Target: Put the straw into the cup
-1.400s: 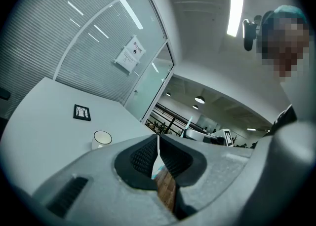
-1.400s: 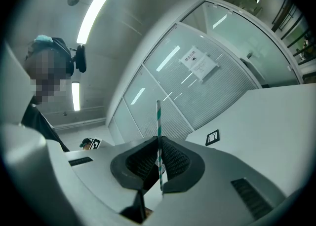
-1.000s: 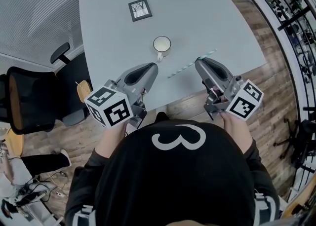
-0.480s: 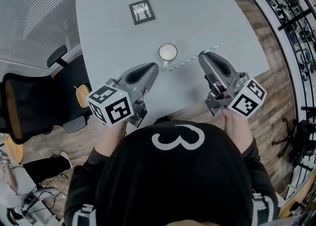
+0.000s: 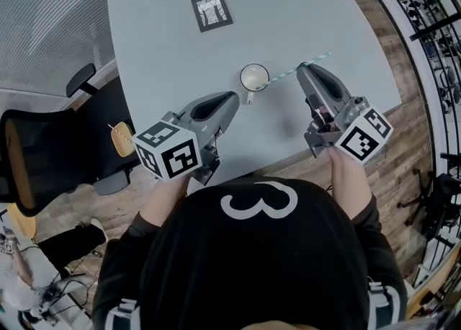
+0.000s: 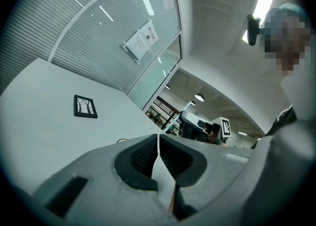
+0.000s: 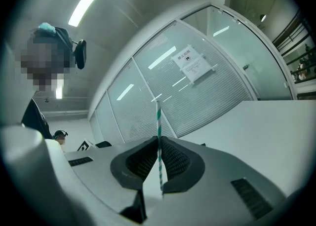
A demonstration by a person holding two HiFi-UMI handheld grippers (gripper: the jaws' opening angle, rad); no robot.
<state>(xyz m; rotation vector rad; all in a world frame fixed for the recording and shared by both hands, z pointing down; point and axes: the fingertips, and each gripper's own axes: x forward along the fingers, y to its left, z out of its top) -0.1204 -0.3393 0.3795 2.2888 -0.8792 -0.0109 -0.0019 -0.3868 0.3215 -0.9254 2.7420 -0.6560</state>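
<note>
Evidently the straw (image 5: 284,76) is pinched by the right gripper (image 5: 303,69), one end at the rim of the cup (image 5: 253,77) for insertion; the left gripper (image 5: 230,96) is held near the cup, jaws pressed together, empty.

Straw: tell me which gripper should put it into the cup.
Right. The right gripper is shut on the straw, whose free end points at the cup. The left gripper is shut on nothing beside the cup, so it would probably need a handover first.

Open table (image 5: 158,62) lies all round the cup (image 5: 253,76), framed picture (image 5: 212,11) well beyond; the straw (image 5: 288,73) slants beside its rim.
</note>
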